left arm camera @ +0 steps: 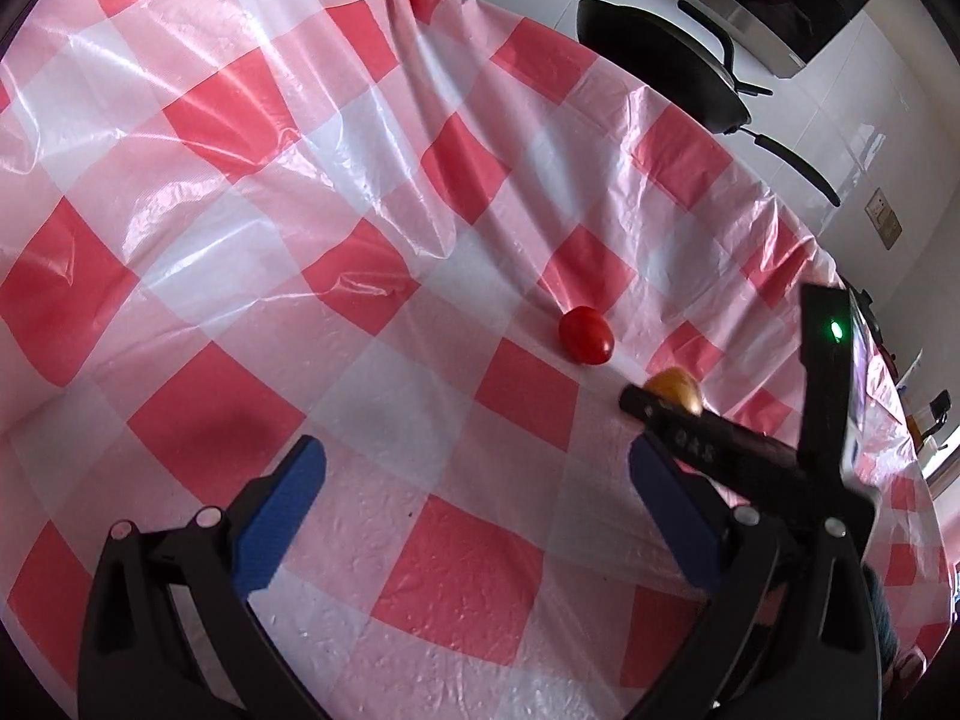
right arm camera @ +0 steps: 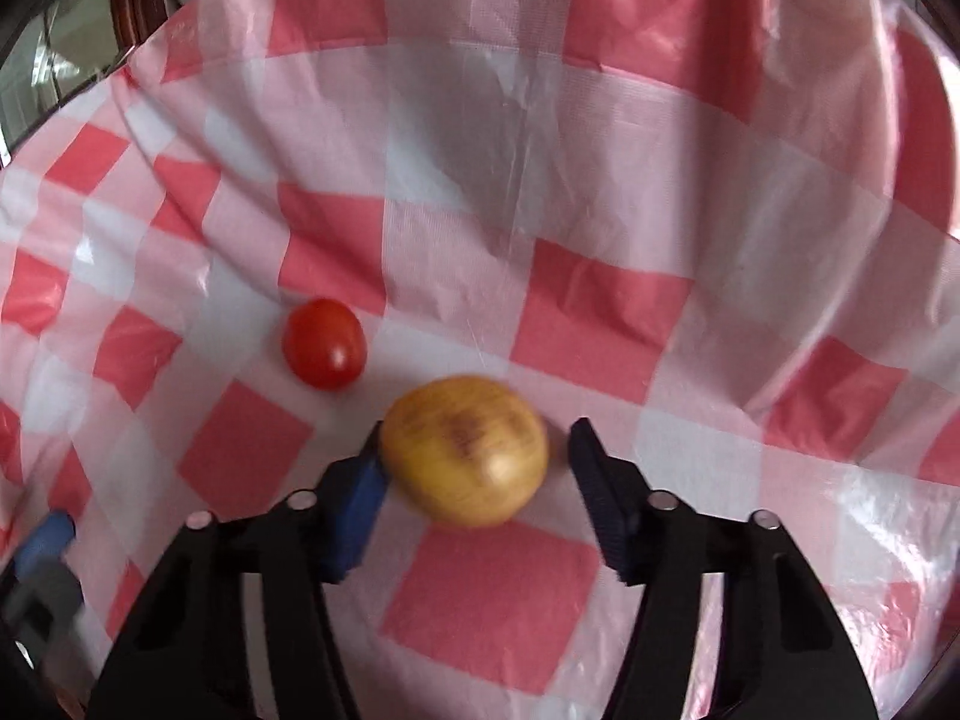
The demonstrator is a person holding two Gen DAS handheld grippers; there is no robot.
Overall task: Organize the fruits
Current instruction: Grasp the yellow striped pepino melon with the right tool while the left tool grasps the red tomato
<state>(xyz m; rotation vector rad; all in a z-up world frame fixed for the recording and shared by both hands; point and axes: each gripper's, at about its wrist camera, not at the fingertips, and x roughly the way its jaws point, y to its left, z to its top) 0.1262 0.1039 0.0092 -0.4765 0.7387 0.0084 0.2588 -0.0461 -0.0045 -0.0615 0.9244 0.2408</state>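
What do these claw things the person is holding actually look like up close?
Both are alike. The left claw has two curved black plastic arms, each tipped with a blue ribbed rectangular pad and dotted with small round silver studs. The right claw shows the same black arms and blue pads. Seen from the left camera, its black body carries faint pale lettering and a glowing green light. No cables or sleeves show.
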